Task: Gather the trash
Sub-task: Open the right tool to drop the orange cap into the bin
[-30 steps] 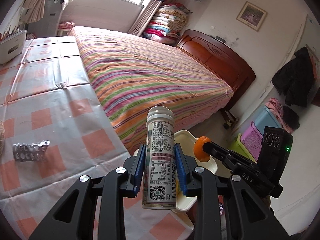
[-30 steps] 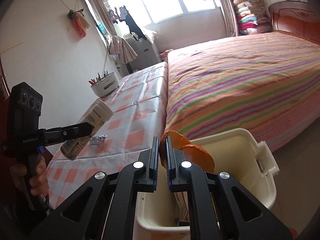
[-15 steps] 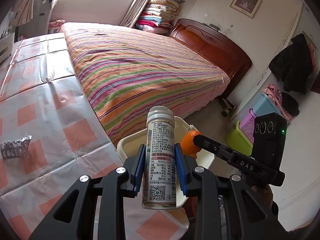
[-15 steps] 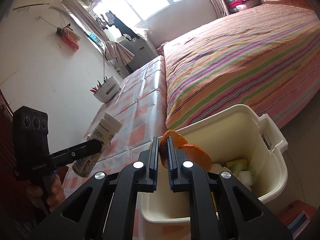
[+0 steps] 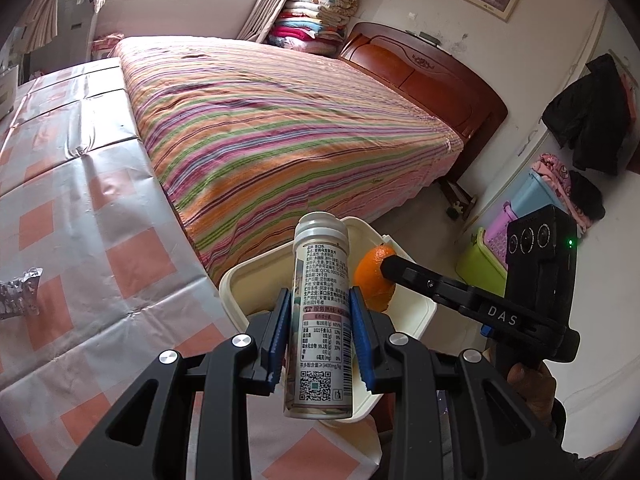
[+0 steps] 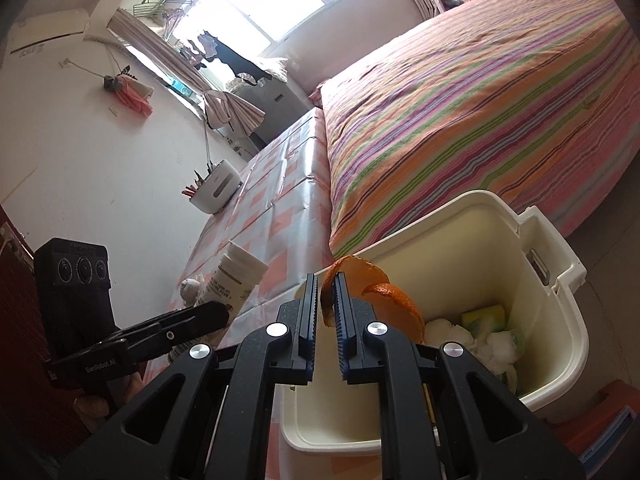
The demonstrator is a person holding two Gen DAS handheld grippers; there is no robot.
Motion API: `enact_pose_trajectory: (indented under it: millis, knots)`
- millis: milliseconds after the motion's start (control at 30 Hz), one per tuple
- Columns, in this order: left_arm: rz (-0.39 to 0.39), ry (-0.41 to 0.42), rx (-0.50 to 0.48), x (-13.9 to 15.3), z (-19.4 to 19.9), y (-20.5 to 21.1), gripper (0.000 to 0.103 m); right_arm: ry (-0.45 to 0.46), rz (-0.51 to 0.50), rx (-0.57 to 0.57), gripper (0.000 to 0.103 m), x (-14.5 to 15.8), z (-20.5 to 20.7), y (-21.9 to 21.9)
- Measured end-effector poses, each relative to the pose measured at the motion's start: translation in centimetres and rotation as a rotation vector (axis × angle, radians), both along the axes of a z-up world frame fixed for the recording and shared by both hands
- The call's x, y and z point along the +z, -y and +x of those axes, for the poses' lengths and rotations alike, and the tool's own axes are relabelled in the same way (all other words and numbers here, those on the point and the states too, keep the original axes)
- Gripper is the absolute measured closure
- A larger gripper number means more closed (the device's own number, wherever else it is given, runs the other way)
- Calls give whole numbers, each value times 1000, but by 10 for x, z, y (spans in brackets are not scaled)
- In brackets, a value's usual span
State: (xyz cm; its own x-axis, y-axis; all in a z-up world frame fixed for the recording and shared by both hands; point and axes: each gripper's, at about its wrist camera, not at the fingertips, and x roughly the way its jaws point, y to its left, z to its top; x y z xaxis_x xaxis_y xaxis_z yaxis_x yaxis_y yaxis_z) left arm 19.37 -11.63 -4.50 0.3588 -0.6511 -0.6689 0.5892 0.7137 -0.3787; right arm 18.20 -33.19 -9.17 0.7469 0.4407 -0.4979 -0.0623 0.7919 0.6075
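Halfway through the collecting, to judge from the scene. Already inside the cream bin (image 6: 460, 248): white crumpled tissues (image 6: 452, 332) and something yellow-green (image 6: 484, 314), all at the bottom.

Two more pieces on the way, both right at the bin:
- In the left gripper (image 5: 319, 292), a white bottle (image 5: 320, 340) with a printed label, clamped around the middle by both blue pads, upright with the cap away from the camera, held above the near rim of the bin. Narrow opening, filled completely by the bottle.
- In the right gripper (image 6: 325, 280), an orange peel (image 6: 394, 304), hanging over the open bin. Jaws just opening here, with only a thin gap; one edge of the peel between the pads, apparently no longer pinched from both sides, the rest curling out to the right above the tissues. Probably the very moment of release.

Left to do, as a judgement: to let the peel drop, then to release the bottle into the bin as well. After that, one silver blister pack (image 5: 20, 296) waiting on the checked tablecloth (image 5: 80, 200), well apart from the bin, not yet touched. Impossible to tell about other trash outside the views.
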Motion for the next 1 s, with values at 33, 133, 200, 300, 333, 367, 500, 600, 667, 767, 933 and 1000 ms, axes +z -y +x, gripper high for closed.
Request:
enact_pose_trajectory:
  millis: [33, 133, 200, 300, 333, 367, 500, 600, 667, 767, 933, 1000]
  knots:
    - [4, -1, -3, -1, 0, 1, 75, -3, 7, -4, 86, -1, 0, 2]
    - [14, -5, -11, -3, 0, 7, 75, -7, 48, -12, 57, -4, -2, 10]
    - [21, -8, -17, -5, 0, 11, 75, -8, 67, -25, 50, -4, -2, 13]
    - [26, -11, -23, -7, 1, 15, 75, 1, 83, -30, 42, -1, -4, 19]
    - [29, -11, -25, -8, 0, 16, 75, 1, 88, -31, 39, -1, -4, 20]
    - [31, -12, -27, -9, 0, 18, 75, -2, 94, -33, 39, -2, -4, 21]
    - [40, -17, -35, -12, 0, 22, 75, -21, 25, -35, 38, -5, -2, 14]
    - [44, -19, -39, -14, -1, 24, 75, 21, 86, -11, 37, -3, -4, 16]
    - [44, -21, -40, -15, -1, 26, 75, -15, -104, -86, 37, 1, -4, 9]
    - [45, -25, -43, -17, 0, 27, 75, 15, 111, -35, 37, -5, -5, 21]
    - [49, -28, -44, -19, 0, 28, 75, 43, 104, -72, 37, -1, -9, 24]
    - [48, -33, -44, -19, 1, 29, 75, 52, 75, -106, 37, 1, -12, 27]
